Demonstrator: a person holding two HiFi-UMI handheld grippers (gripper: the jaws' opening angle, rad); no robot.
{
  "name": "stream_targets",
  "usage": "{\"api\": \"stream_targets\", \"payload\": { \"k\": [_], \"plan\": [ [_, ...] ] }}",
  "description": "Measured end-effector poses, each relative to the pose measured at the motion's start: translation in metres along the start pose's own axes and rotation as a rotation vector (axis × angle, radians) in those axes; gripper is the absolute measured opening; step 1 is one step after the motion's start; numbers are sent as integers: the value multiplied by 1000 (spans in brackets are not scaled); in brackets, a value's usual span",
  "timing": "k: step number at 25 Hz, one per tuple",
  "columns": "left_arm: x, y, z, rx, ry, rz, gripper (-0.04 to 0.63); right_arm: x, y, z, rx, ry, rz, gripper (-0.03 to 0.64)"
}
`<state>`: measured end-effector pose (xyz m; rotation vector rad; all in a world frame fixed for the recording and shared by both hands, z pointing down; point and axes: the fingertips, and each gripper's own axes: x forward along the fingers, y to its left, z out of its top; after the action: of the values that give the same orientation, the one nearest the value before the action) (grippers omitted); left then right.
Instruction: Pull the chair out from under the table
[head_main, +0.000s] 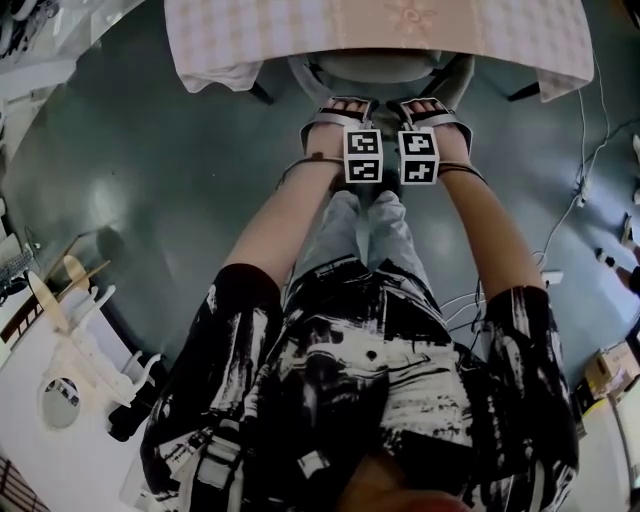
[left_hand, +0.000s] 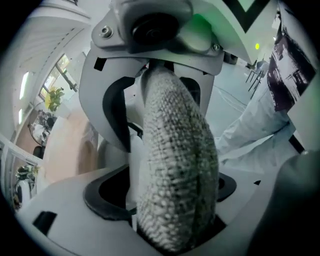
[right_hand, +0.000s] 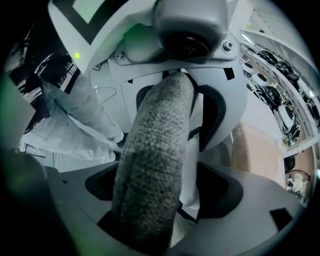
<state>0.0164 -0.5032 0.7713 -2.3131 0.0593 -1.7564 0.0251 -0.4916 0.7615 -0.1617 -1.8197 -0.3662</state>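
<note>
**Both tongs on the chair back, seat tucked under the bench**

From my head view, the chair (head_main: 375, 68) sits pushed in beneath the near edge of the bench (head_main: 480, 25). Only its grey seat and curved back show below the hanging cloth. The padded back (left_hand: 175, 165) runs straight through the left tongs (head_main: 335, 112) and likewise through the right tongs (head_main: 436, 112). Each pair of jaws stands wide, with the thick roll of cloth filling the gap. The padding seems to press against both jaws on each side, though I can't judge from here how firm that hold is.

Both forearms (head_main: 285, 225) reach forward side by side, and the tongs point steeply down. The two marker cubes (head_main: 362, 155) sit just beside one another over the middle of the back.

The upholstery is a coarse grey knit, rounded like a bolster, and the jaws are smooth white plastic with dark-rimmed recesses. A pink checked tablecloth (head_main: 300, 30) drapes over the bench edge and hangs down to the left of the seat. Dark chair legs (head_main: 262, 95) splay out onto a glossy blue-grey floor (head_main: 150, 180).

The person's pale trousers (head_main: 365, 235) stand directly behind the chair. White cables (head_main: 590, 150) trail across the floor to the right, well apart from it.
</note>
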Motion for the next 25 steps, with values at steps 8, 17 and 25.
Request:
{"api": "stream_targets", "payload": {
  "k": [8,17,25],
  "plan": [
    [5,7,-6,145,83,105,169,8,-4,-8,-45,69,-143,141],
    [9,-2,-8,187,97,29,94,11,-2,-9,-41,75,-114,104],
    [8,-1,-7,183,101,34,92,9,-2,-9,-38,72,-116,101]
  ]
}}
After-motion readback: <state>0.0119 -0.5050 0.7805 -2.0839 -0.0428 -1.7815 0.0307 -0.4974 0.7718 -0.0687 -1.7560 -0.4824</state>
